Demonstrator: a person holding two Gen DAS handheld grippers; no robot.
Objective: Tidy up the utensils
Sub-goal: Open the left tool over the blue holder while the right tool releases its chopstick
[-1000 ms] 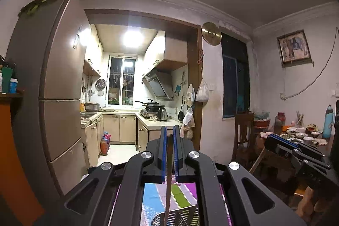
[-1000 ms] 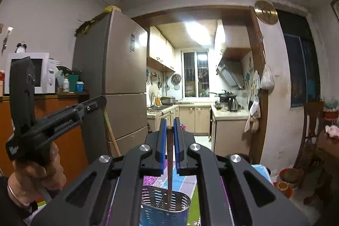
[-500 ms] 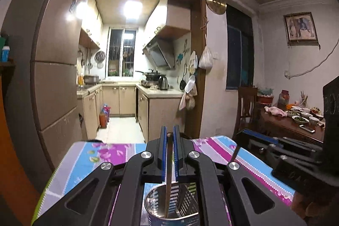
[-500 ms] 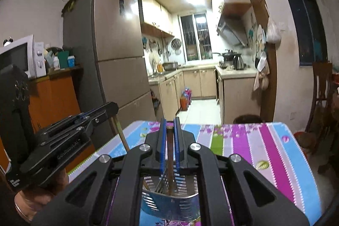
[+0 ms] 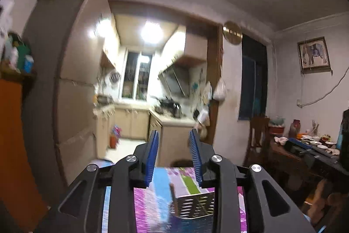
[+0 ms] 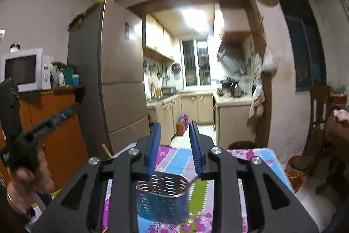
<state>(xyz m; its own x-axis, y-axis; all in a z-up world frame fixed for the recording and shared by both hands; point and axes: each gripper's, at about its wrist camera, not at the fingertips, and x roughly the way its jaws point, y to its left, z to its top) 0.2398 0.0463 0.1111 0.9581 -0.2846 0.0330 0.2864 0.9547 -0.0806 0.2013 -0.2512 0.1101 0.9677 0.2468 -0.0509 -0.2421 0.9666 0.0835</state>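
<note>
A perforated metal utensil holder [image 6: 162,195] stands on the flowered tablecloth [image 6: 174,158]. My right gripper [image 6: 173,143] hovers just above its rim, jaws opening, nothing between the blue pads. A thin stick shows faintly inside the holder. In the left wrist view my left gripper [image 5: 173,154] is also opening over the same holder [image 5: 194,204]. A brown chopstick [image 5: 172,189] stands in it, below the pads and apart from them. A hand [image 6: 19,178] holds the left gripper at the left edge of the right wrist view.
A tall fridge [image 6: 122,80] and an orange cabinet [image 6: 59,123] with a microwave [image 6: 21,69] stand to the left. A wooden stick [image 6: 105,149] pokes up by the fridge. At the right are a chair [image 5: 257,137] and a dining table [image 5: 305,158] with dishes.
Both grippers were shut on a chopstick each above the holder. Both have now parted their jaws, and the chopsticks have dropped into the holder. Both views have pulled up from the table.
</note>
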